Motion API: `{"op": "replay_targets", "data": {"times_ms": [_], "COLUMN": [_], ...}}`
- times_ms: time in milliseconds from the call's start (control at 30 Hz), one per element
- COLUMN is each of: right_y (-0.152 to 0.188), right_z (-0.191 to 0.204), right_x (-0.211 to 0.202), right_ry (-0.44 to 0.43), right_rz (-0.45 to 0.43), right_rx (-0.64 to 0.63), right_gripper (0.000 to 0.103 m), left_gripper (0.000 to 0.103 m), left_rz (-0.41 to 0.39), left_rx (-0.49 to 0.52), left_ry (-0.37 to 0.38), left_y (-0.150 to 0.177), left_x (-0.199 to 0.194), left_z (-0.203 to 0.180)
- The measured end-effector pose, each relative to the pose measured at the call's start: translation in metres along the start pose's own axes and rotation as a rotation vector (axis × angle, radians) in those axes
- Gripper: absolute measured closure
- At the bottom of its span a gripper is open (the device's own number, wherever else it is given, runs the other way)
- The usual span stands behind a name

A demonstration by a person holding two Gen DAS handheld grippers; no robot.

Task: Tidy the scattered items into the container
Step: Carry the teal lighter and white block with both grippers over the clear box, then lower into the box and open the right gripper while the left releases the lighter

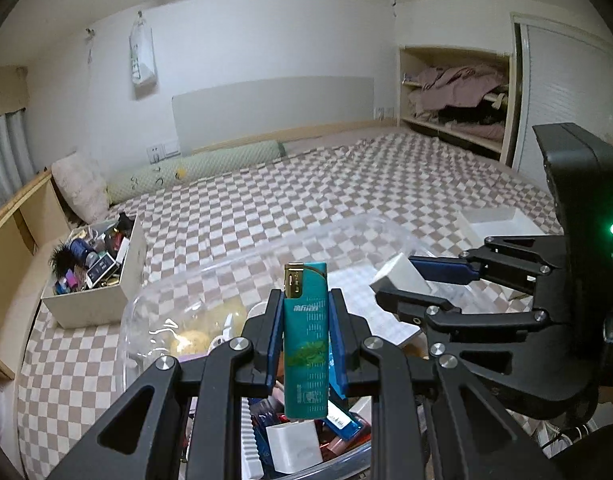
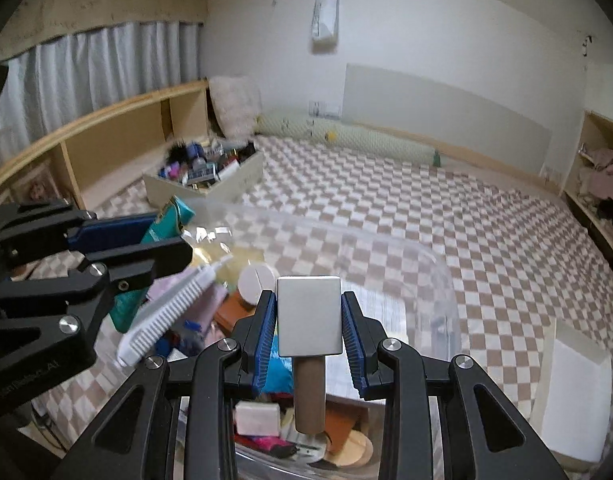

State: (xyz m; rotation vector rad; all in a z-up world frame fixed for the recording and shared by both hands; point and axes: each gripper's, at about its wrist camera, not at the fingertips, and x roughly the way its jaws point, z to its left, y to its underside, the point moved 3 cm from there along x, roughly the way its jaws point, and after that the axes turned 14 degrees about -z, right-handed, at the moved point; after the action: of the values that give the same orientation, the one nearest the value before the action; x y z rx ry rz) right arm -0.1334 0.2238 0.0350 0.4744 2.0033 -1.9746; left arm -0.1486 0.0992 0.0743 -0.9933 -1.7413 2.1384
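Observation:
My left gripper (image 1: 305, 320) is shut on a teal lighter (image 1: 306, 340) with a gold top, held upright above a clear plastic container (image 1: 154, 308) full of small items. The lighter also shows in the right wrist view (image 2: 168, 222). My right gripper (image 2: 309, 322) is shut on a silver block with a brown stem (image 2: 309, 316), held over the same container (image 2: 442, 276). In the left wrist view the right gripper (image 1: 402, 280) comes in from the right with the pale block (image 1: 400, 274).
The container sits on a checkered bed (image 1: 346, 184). A beige box (image 1: 102, 300) packed with several small items stands at the left; it also shows in the right wrist view (image 2: 234, 184). A white lid or tray (image 2: 574, 392) lies to the right. Wooden shelving (image 2: 106, 136) borders the bed.

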Motion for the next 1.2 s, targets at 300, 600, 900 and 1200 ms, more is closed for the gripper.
{"op": "replay_targets", "data": {"times_ms": [300,600,900,1200], "right_y": [0.02,0.03,0.035,0.035], "right_z": [-0.006,0.001,0.006,0.006], "right_x": [0.014,0.023,0.024,0.022], "right_ry": [0.006,0.004,0.009,0.006], "right_rz": [0.09,0.172,0.215,0.231], "right_rx": [-0.034,-0.089,-0.113,-0.092], "right_gripper": [0.07,0.07,0.07,0.07], "left_gripper": [0.082,0.082,0.082,0.082], "left_rz": [0.089,0.122,0.191,0.196], "left_rx": [0.023,0.012,-0.024,-0.041], "left_ry": [0.008,0.025,0.035,0.041], "left_y": [0.021,0.024,0.036,0.037], "left_x": [0.016,0.018,0.023,0.02], "left_z": [-0.007,-0.006,-0.001,0.001]}}
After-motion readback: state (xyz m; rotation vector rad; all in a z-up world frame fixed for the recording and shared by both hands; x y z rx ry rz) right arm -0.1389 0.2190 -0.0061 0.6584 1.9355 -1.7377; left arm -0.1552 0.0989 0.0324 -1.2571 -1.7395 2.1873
